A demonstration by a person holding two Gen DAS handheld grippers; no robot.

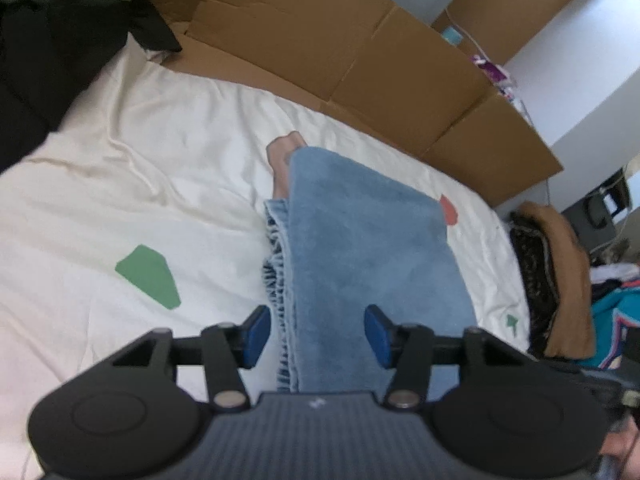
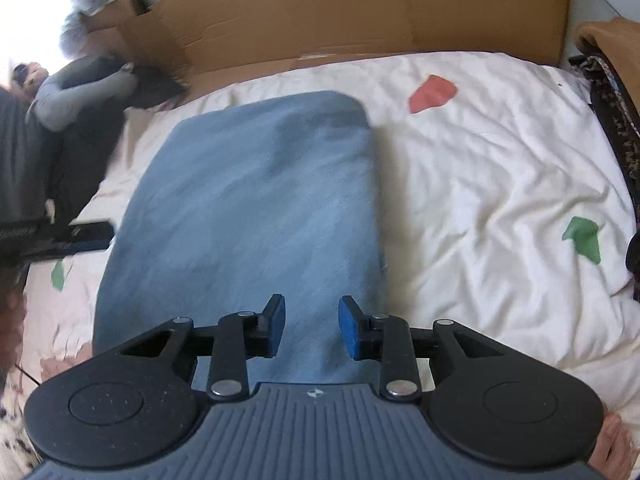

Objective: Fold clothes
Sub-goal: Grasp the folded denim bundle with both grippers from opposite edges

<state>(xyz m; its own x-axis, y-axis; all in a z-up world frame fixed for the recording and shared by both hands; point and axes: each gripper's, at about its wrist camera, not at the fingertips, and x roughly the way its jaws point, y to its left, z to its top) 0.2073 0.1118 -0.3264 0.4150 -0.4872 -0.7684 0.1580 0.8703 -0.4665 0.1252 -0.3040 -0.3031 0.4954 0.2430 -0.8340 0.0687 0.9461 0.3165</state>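
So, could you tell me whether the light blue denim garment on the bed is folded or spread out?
Folded. The light blue denim garment lies as a compact rectangle, with stacked layer edges showing along its side on the cream bedsheet.

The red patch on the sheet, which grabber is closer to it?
Probably the right. The right gripper hangs open over the blue garment's near end, the red patch beyond on its side. The left gripper sits open across the garment's pleated edge, on the other side.
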